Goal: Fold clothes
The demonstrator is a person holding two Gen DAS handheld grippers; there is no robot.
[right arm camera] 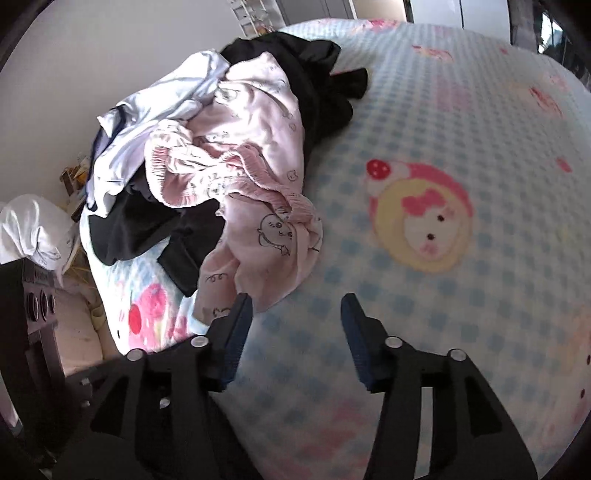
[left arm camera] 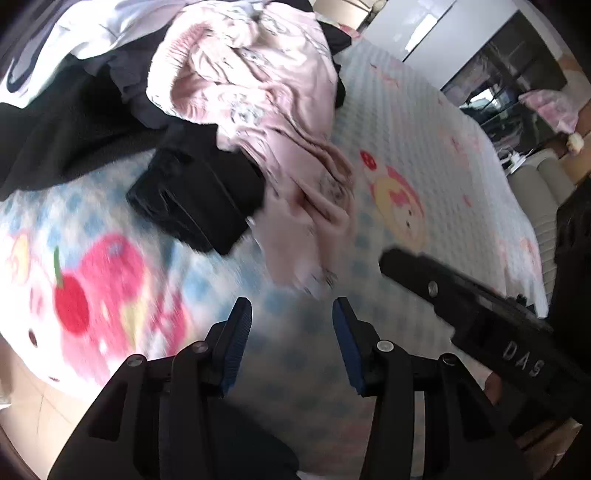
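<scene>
Left wrist view first: the left gripper (left arm camera: 291, 314) hangs above the bed (left arm camera: 443, 122) with its jaws spread and nothing between the blue pads (left arm camera: 236, 343). Just ahead of it the lower edge of a pink garment (left arm camera: 258, 96) trails toward the jaws, blurred, and does not touch them. Tucked under that garment lies a black garment (left arm camera: 195, 203), and further back a white garment (left arm camera: 74, 33) tops the pile. To the right, the right gripper (left arm camera: 480, 310) reaches in over the checked sheet (left arm camera: 424, 155); from this side I cannot tell how its jaws stand. Right wrist view next: the right gripper (right arm camera: 297, 314) also has its jaws spread and empty over the sheet (right arm camera: 461, 110). The heap sits near the bed's left edge, with the pink garment (right arm camera: 258, 155) on top and spilling forward until its hem lies just beside the left finger (right arm camera: 236, 325). A black garment (right arm camera: 314, 81) and a white garment (right arm camera: 147, 122) are tangled with it. The pink piece looks light, soft and floppy, so it should drape and bunch rather than hold a shape, and it may drag its neighbours along. The gathered elastic band near the middle of the heap looks like the firmest place to pinch; the loose hem nearest the jaws is the easier one to reach.
</scene>
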